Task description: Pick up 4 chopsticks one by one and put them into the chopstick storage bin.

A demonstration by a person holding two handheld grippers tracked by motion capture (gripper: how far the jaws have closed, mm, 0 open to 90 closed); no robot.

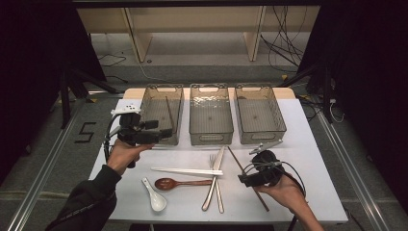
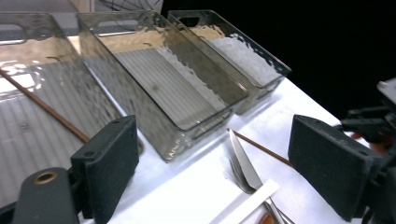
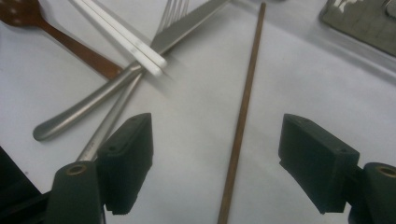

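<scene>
**Bright tabletop, black surround**

Overhead light falls on the white tabletop (image 1: 308, 192), while the room at 3 and 9 o'clock sinks into black. The high view is soft and grainy. In the left gripper view, glare speckles the clear bins (image 2: 187, 88) and the near claw pads blur. In the right gripper view, the cutlery (image 3: 116, 84) casts faint, soft shadows and looks slightly smeared.

Bare table both sides of brown chopstick (image 3: 241, 119); knife (image 3: 121, 79) crowds left.
</scene>
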